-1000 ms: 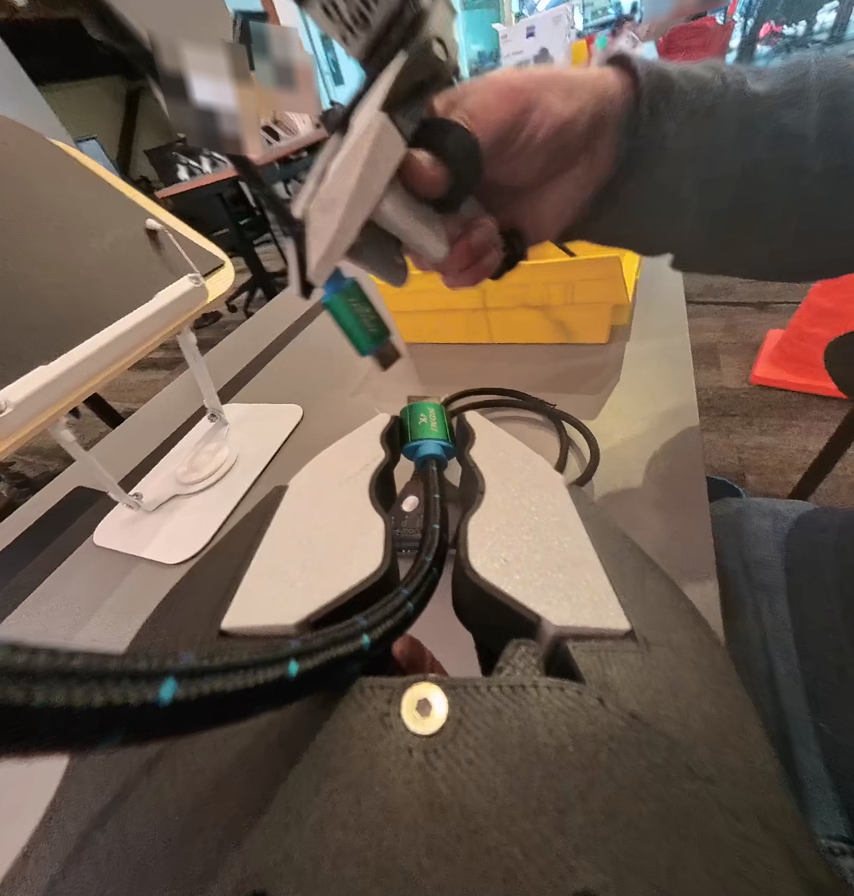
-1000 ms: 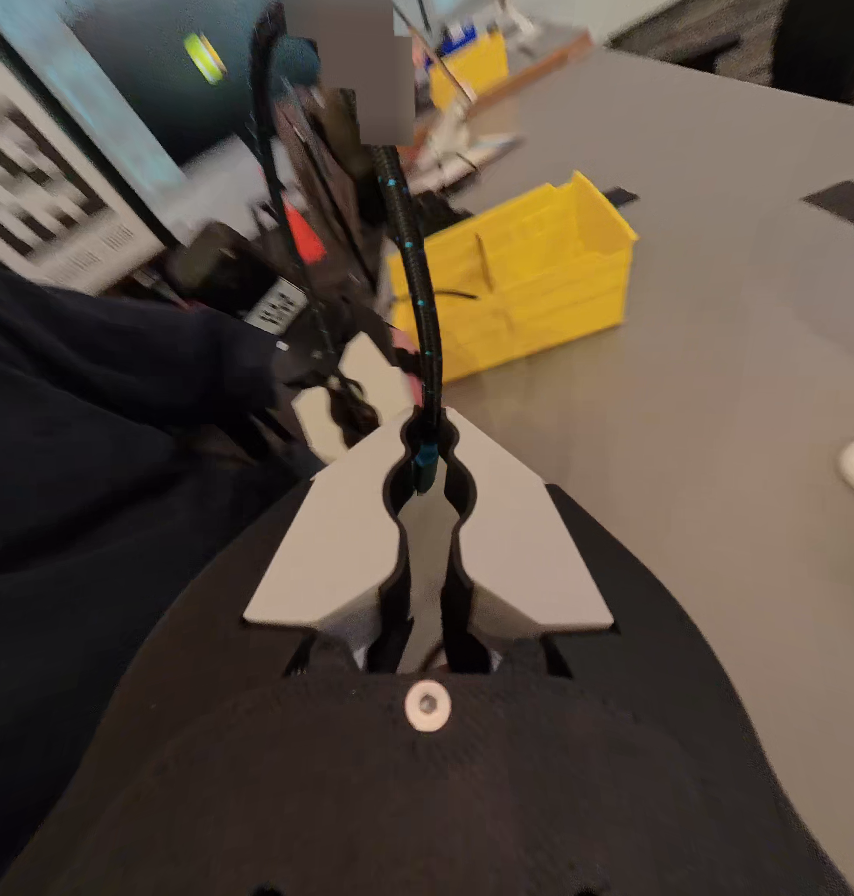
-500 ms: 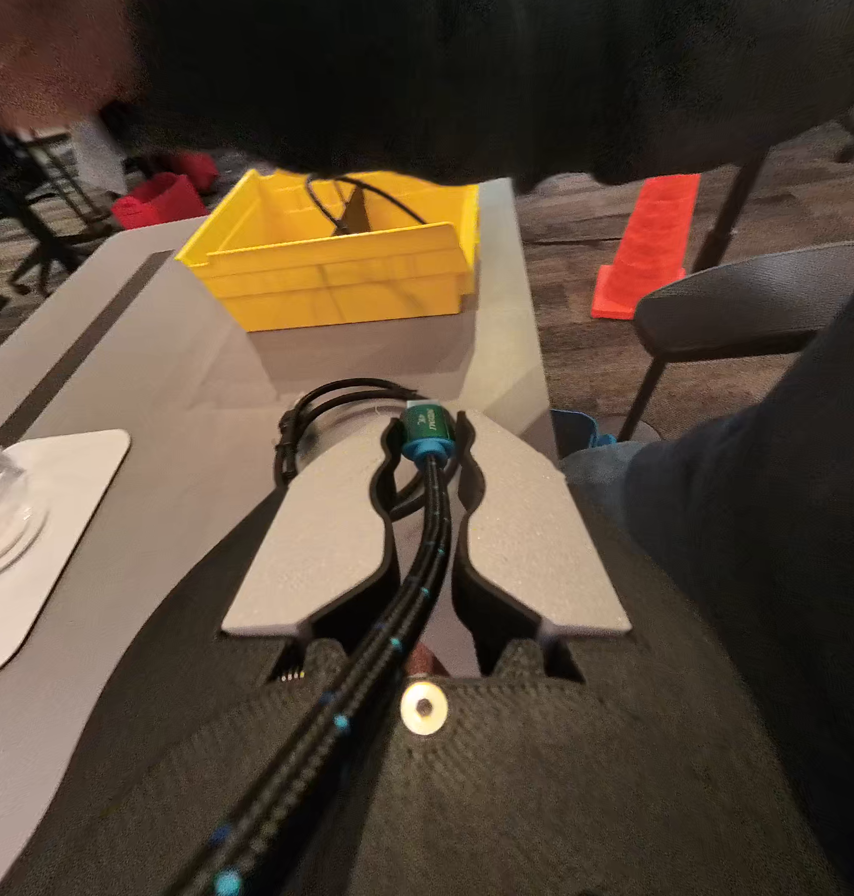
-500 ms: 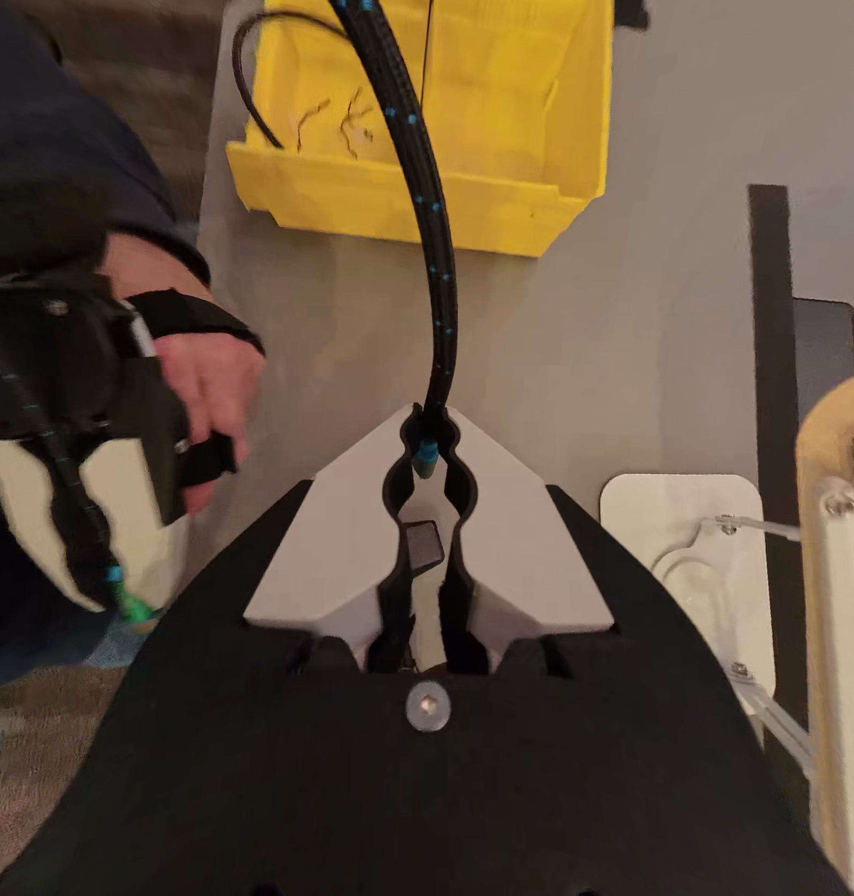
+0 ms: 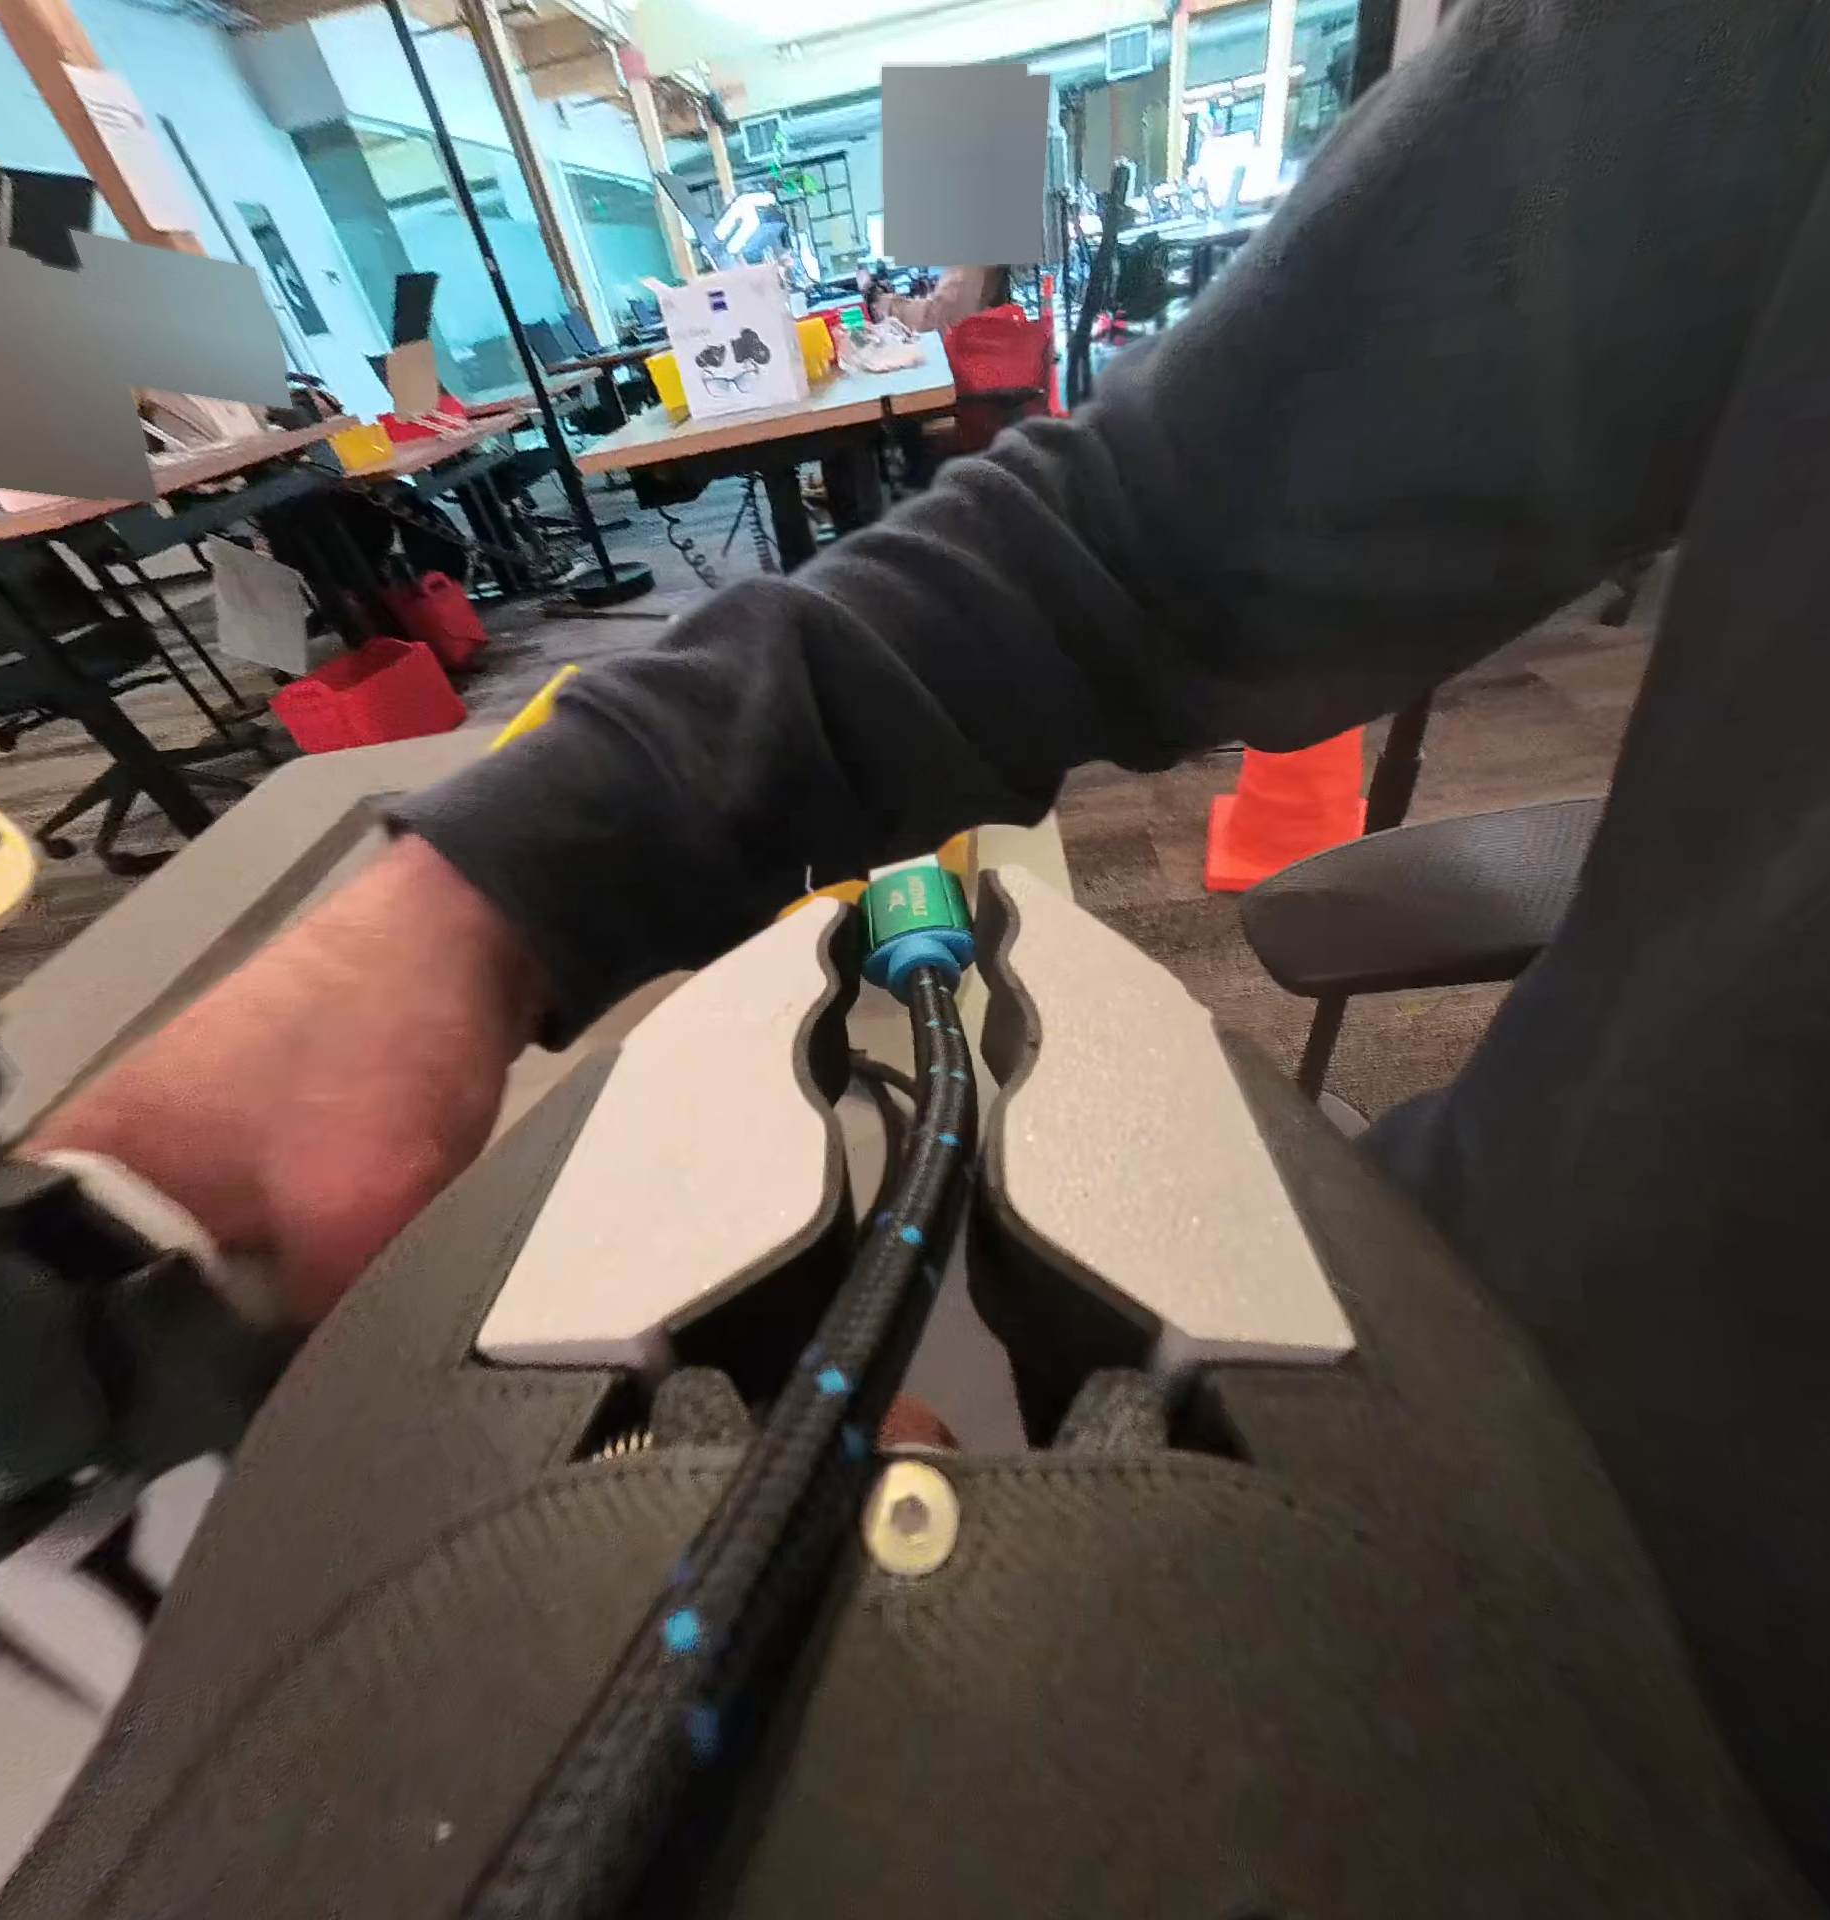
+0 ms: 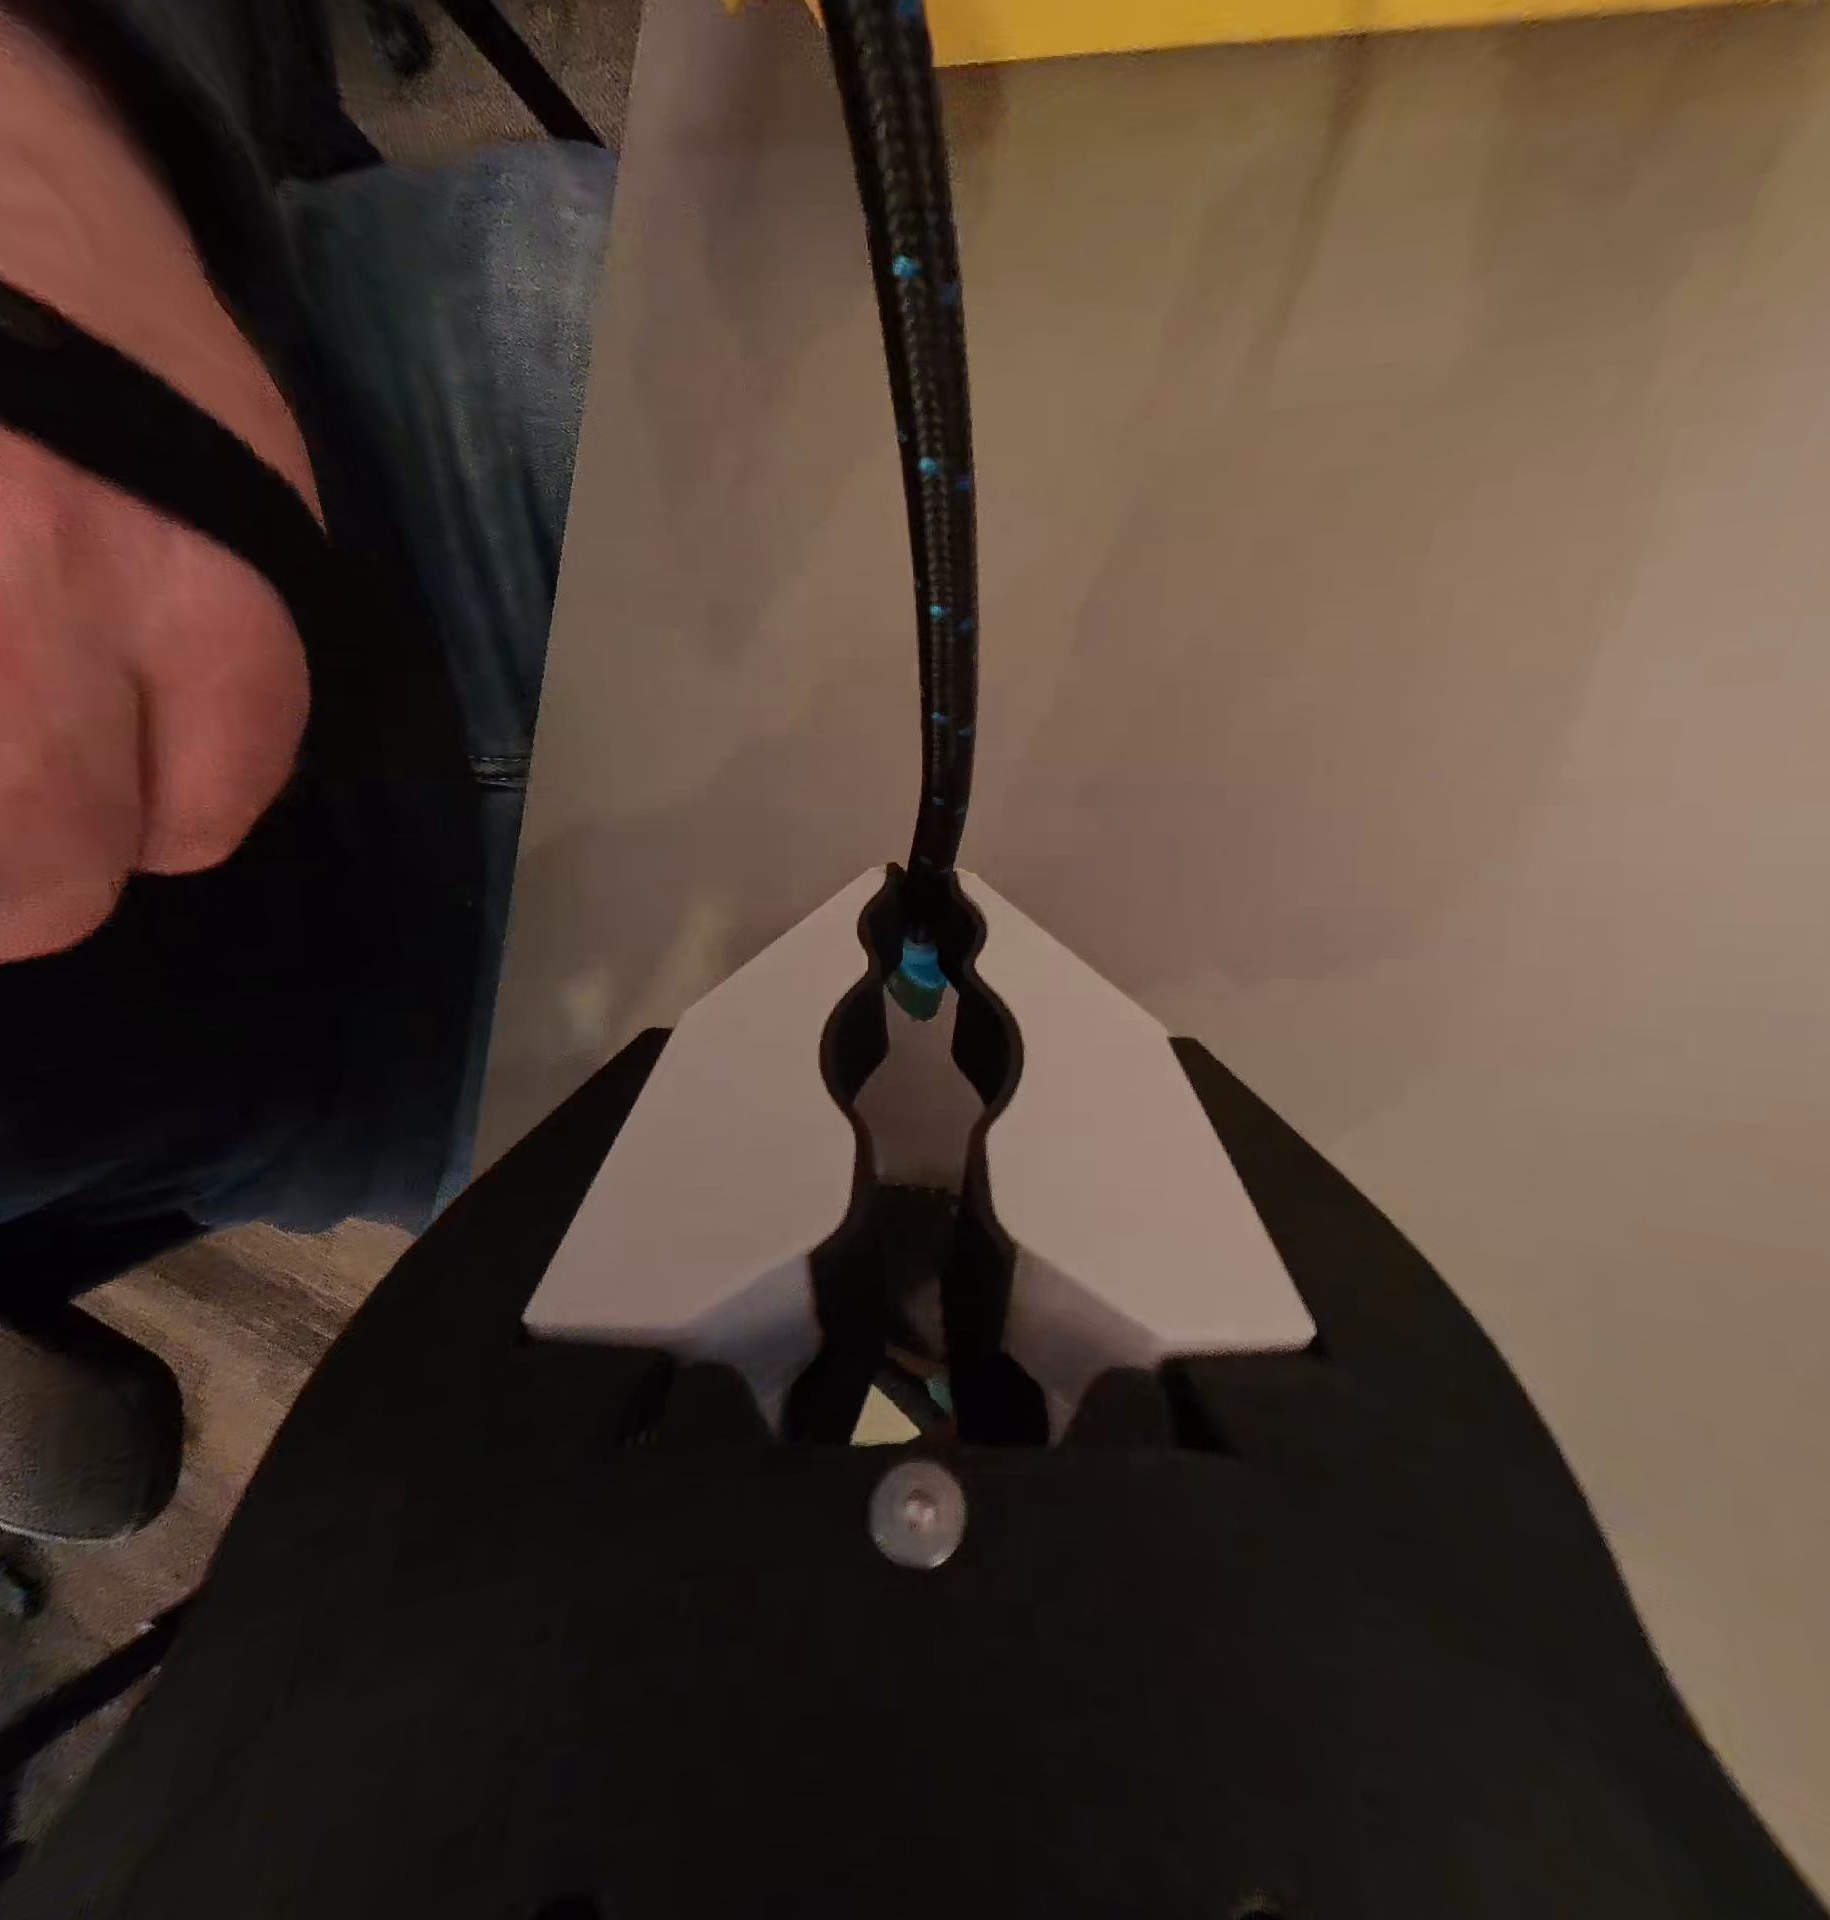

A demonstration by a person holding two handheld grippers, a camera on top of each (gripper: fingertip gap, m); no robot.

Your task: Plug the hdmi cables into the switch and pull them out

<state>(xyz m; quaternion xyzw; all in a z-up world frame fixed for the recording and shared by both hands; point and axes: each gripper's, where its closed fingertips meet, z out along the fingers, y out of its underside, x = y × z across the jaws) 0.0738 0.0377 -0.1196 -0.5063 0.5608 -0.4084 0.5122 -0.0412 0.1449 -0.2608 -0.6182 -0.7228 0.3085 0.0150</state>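
Observation:
My left gripper (image 5: 911, 914) is shut on a green HDMI plug (image 5: 909, 906) with a blue collar. Its black braided cable (image 5: 890, 1226) runs back between the fingers toward the camera. My right gripper (image 6: 921, 894) is shut on another HDMI cable (image 6: 926, 499) right at its blue and green plug end (image 6: 916, 982); the braided cable rises away to the top of the right wrist view. The person's dark-sleeved arm (image 5: 838, 727) and hand (image 5: 298, 1081) cross in front of the left gripper. No switch shows in either view.
A grey table (image 6: 1410, 623) lies under the right gripper, with a yellow bin's edge (image 6: 1306, 26) at the top. A hand (image 6: 90, 665) is at the left there. An orange cone (image 5: 1285, 810), a dark chair (image 5: 1410, 904) and red bins (image 5: 371, 696) are beyond the table. Across from one pair of fingers to the other is roughly 20 centimetres.
The right arm has swept across in front of the left gripper and hides the yellow bin. The right gripper has moved closer to the table. Both keep their cables.

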